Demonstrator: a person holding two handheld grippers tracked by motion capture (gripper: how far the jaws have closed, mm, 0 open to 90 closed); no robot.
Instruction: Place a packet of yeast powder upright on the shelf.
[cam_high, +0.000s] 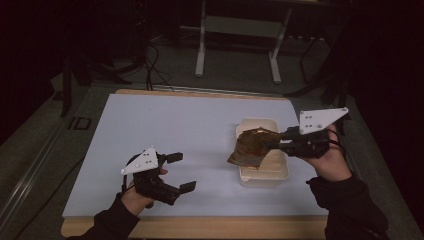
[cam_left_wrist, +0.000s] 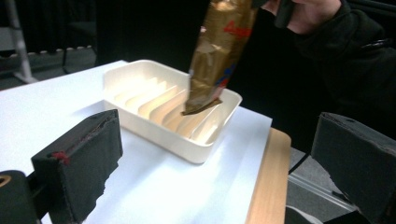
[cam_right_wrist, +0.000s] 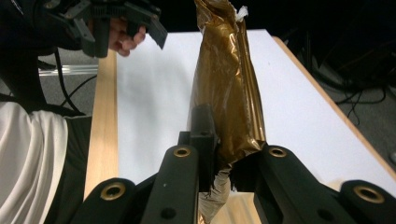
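A crinkled gold snack bag hangs over a cream ribbed tray at the table's right. My right gripper is shut on the bag's top edge. In the left gripper view the bag hangs upright with its lower end inside the tray; whether it touches the ribs I cannot tell. In the right gripper view the jaws of the right gripper pinch the gold bag. My left gripper stands open with nothing in it near the front left, well apart from the tray; its black pads are spread wide.
A white mat covers a wooden table whose bare front edge shows. The other hand and the left gripper appear far off in the right gripper view. Metal stand legs and cables sit on the floor beyond the table.
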